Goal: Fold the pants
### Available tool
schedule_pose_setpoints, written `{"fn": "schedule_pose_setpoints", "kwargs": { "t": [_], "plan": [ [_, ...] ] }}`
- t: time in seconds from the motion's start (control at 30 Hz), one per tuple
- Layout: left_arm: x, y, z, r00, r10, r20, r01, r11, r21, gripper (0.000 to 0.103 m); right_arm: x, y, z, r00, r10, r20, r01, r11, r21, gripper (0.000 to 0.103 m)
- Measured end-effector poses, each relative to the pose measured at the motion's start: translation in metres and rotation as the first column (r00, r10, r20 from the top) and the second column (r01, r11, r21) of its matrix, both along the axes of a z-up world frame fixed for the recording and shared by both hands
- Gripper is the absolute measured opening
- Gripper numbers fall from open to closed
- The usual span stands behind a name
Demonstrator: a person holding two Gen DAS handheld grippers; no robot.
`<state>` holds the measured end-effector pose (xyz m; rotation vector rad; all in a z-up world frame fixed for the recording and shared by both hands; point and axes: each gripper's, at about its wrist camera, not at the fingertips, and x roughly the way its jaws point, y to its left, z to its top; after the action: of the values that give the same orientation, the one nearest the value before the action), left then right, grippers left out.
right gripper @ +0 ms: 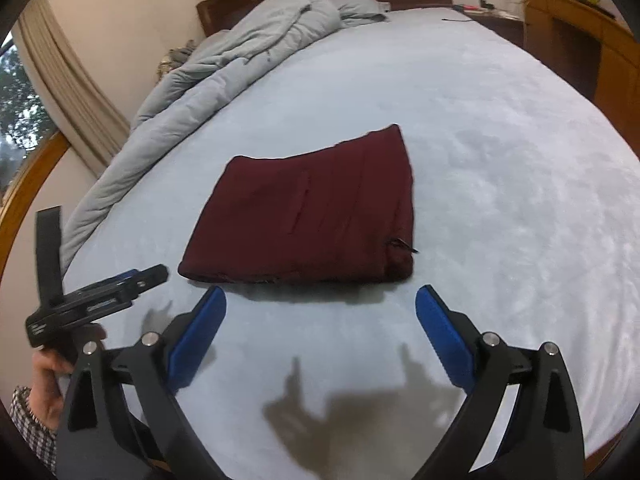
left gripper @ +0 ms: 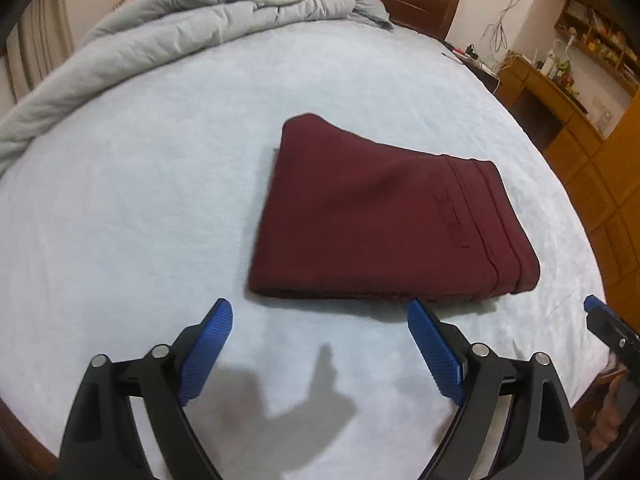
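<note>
Pants (left gripper: pixel 384 216) lie folded just beyond both grippers' spread fingers (right gripper: pixel 440 320).

the pants (left gripper: pixel 372 216) look like thick matt maroon cloth. the bed (left gripper: pixel 160 200) sheet is soft, fuzzy pale blue. each tool (left gripper: pixel 320 344) has ribbed blue pads (left gripper: pixel 208 344) on matt black plastic.

Pants (left gripper: pixel 372 216) are a deep maroon on a pale blue sheet (left gripper: pixel 140 200). Quilt (left gripper: pixel 168 28) is grey-blue. Gripper pads (left gripper: pixel 208 344) are bright blue, and the sleeve (right gripper: pixel 32 428) is checked.
</note>
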<state>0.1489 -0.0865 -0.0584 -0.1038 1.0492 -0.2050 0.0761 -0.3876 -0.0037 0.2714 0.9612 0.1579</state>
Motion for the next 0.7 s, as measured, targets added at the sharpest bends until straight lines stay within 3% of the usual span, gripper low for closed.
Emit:
{"fn": "schedule_pose_setpoints", "kwargs": {
  "t": [0.37, 0.7],
  "plan": [
    [-0.030, -0.017, 0.030, 0.997, -0.056, 0.062, 0.051, 0.996, 0.079, 0.095, -0.014, 0.014, 0.013, 0.990, -0.137, -0.018, 0.134, 0.985, -0.109, 0.100],
    [-0.038, -0.023, 0.042, 0.994, -0.056, 0.091, 0.048, 0.995, 0.088, 0.095, -0.012, 0.025, 0.022, 0.994, -0.104, 0.018, 0.105, 0.976, -0.191, 0.100]
  ]
}}
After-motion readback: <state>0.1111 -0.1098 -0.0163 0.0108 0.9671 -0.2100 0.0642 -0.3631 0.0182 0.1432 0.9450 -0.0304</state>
